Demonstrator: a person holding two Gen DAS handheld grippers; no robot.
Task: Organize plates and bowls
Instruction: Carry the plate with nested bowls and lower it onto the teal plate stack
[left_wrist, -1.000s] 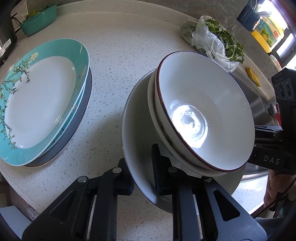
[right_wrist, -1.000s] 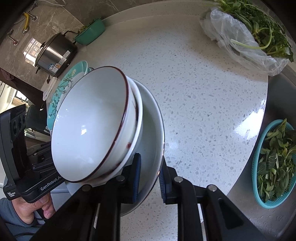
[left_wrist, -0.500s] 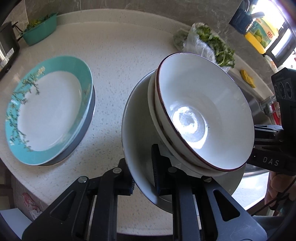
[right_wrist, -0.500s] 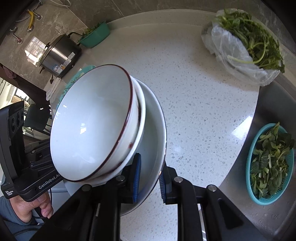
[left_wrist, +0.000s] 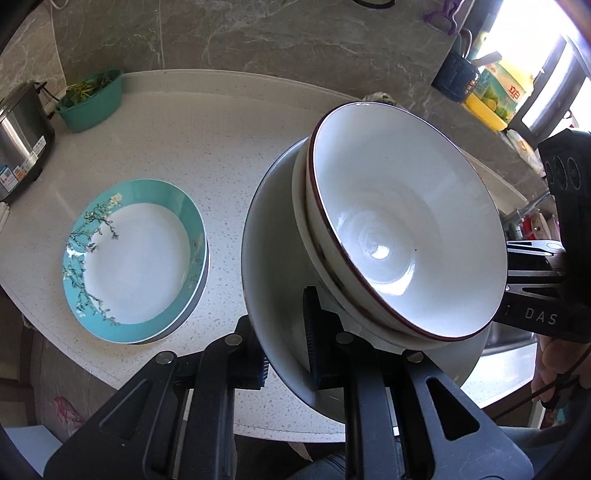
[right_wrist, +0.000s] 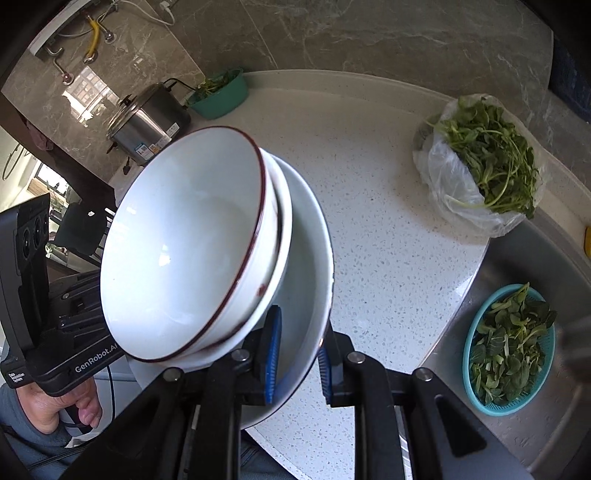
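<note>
You had both hand-held grippers, left (left_wrist: 284, 347) and right (right_wrist: 297, 354), clamped on opposite rims of the white plate (left_wrist: 275, 280), bowls (left_wrist: 402, 236) stacked on it, above the surface (left_wrist: 207, 147). Teal plate (left_wrist: 135, 260) sat off left; bagged greens (right_wrist: 480, 166) and strainer (right_wrist: 508, 349) right.

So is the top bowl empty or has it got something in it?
Empty. The top bowl shows only bare, glossy white inside in both views; nothing lies in it.
</note>
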